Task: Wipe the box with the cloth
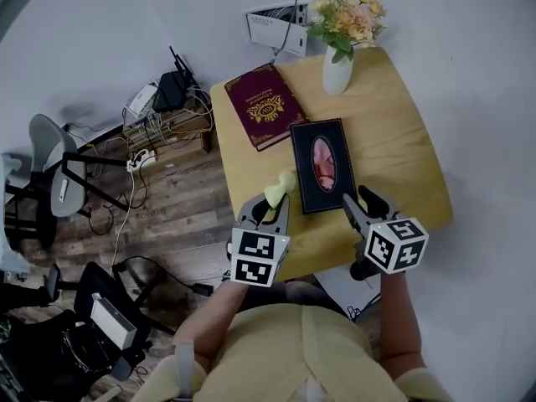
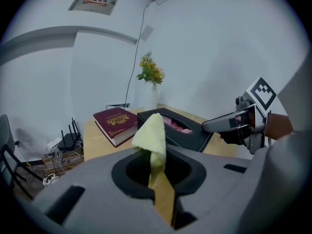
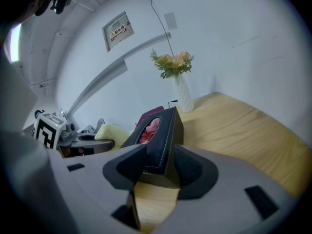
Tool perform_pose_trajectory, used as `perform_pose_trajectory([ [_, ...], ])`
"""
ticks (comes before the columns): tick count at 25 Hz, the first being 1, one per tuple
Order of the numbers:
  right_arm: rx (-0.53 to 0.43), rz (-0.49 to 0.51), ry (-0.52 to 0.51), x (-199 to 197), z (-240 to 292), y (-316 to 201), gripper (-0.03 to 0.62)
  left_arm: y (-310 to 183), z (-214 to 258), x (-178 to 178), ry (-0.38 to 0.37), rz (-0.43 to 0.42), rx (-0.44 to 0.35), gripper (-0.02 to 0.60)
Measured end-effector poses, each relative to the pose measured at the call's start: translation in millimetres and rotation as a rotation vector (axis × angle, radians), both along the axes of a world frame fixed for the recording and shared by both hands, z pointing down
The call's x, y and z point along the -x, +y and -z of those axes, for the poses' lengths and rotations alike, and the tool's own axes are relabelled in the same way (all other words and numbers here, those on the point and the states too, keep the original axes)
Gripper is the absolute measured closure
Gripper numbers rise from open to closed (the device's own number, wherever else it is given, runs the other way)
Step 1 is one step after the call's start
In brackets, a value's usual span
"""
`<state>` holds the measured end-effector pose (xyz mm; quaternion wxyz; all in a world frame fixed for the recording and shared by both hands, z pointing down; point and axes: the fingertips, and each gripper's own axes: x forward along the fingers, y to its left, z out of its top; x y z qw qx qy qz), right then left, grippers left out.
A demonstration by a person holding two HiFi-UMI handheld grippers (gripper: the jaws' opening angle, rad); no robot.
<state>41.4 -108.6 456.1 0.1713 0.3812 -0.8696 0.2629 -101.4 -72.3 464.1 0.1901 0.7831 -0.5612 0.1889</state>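
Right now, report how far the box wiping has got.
Done: the left gripper is shut on the yellow cloth. In hand: the right gripper straddles the near end of the black box, jaws open. Left: the cloth is beside the box, not on it, so all wiping seems to remain.

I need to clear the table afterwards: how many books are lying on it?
1. The dark red book lies on the wooden table, at its far left, beside the black box. None seems hidden behind the vase.
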Motion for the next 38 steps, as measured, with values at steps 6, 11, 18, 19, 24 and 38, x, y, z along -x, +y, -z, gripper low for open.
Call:
perform_pose_trajectory([
  [6, -0.002, 0.022, 0.023, 2.6, 0.6, 0.4, 0.434, -4.6, -4.8, -14.3, 0.002, -0.037, 0.016, 0.531],
  [11, -0.005, 0.017, 0.038, 3.0, 0.5, 1.5, 0.436, -0.8, -8.5, -26.4, 0.008, -0.074, 0.028, 0.531],
  [18, 0.021, 0.016, 0.057, 4.6, -1.3, 8.7, 0.442, 1.5, -10.5, -27.8, 0.018, -0.085, 0.035, 0.532],
  [19, 0.022, 0.011, 0.056, 4.3, -1.4, 10.9, 0.442, 2.1, -10.6, -27.5, 0.019, -0.087, 0.036, 0.532],
  [24, 0.045, -0.010, 0.054, 2.9, -3.0, 25.7, 0.444, 4.7, -11.2, -24.6, 0.019, -0.081, 0.035, 0.532],
  [38, 0.116, -0.014, 0.079, -6.5, -5.4, 70.3, 0.461, 1.4, -9.8, -25.5, 0.014, -0.090, 0.016, 0.533],
])
